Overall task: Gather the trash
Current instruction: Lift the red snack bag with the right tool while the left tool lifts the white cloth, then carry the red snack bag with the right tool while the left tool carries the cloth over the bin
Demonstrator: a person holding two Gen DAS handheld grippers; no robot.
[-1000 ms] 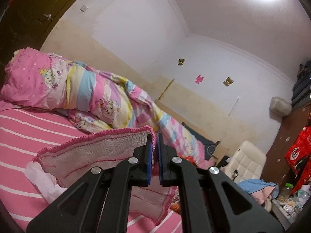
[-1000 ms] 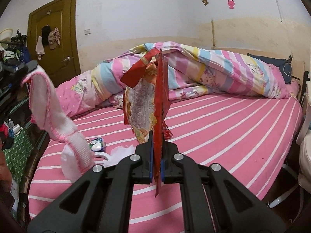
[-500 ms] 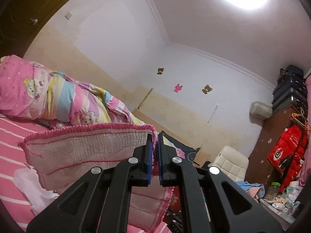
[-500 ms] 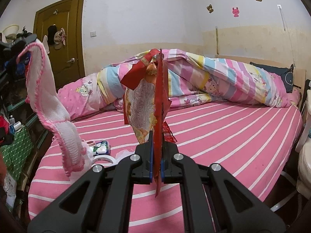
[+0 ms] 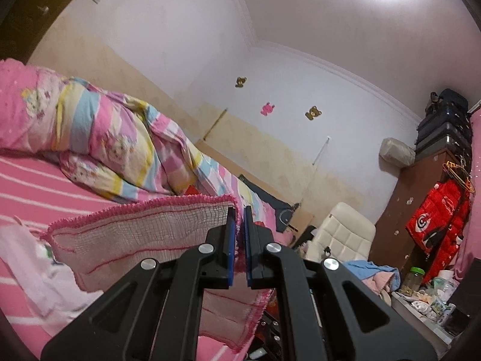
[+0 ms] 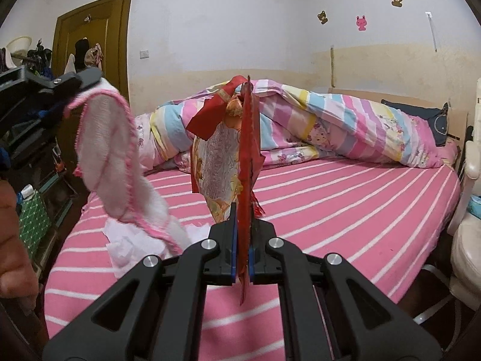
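Tongs on the left (image 5: 237, 234) pinch only the fringed corner of a pink-edged white mesh cloth (image 5: 144, 234) that may slip, while the right tongs (image 6: 242, 240) clamp a floppy red snack wrapper (image 6: 228, 156) by its thin edge above the pink striped bed (image 6: 345, 210), liable to tear loose.

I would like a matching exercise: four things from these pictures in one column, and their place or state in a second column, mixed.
Things:
1. towel with pink edging
2. red snack bag
3. white tissue
4. striped quilt

Places or states:
A. lying flat on the pink sheet
B. held up by the right gripper
C. bunched along the wall side of the bed
D. hanging from the left gripper

Pairs: 1-D, 2-B, 3-A, 4-C
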